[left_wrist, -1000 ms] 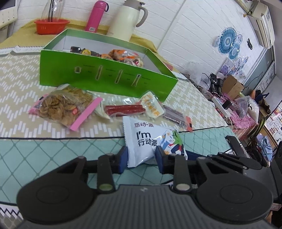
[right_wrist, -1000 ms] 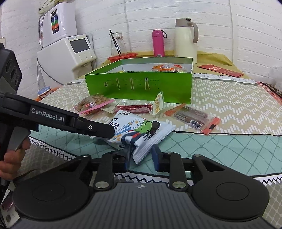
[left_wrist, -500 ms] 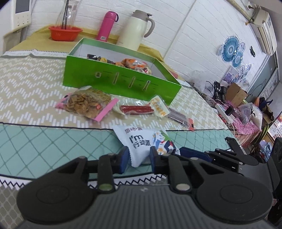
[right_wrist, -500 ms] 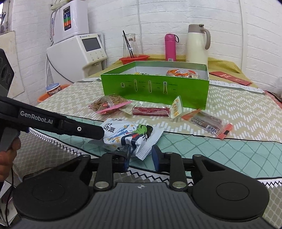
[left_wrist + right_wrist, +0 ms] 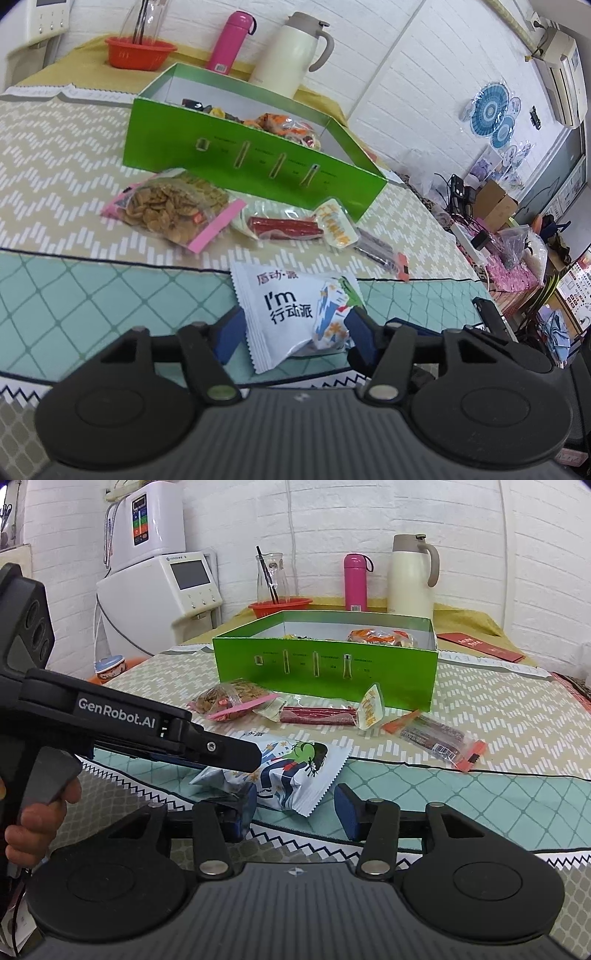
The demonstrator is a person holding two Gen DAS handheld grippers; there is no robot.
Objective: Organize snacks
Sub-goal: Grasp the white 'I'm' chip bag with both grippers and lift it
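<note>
White brick room; table w/ chevron beige cloth (image 5: 498, 709) and teal diamond strip at near edge. Green box (image 5: 325, 668) at 12 o'clock, part-filled w/ snacks. Cream jug (image 5: 410, 579) and pink flask (image 5: 355, 581) behind it. Loose packets in front of box: chip bag (image 5: 166, 208), red stick pack (image 5: 284, 226). White snack pouch (image 5: 288, 317) at table's near edge. L gripper (image 5: 293, 334) level, low, fingers spread either side of pouch, contact unclear. R gripper (image 5: 295, 806) fingers spread, pouch corner between them.
</note>
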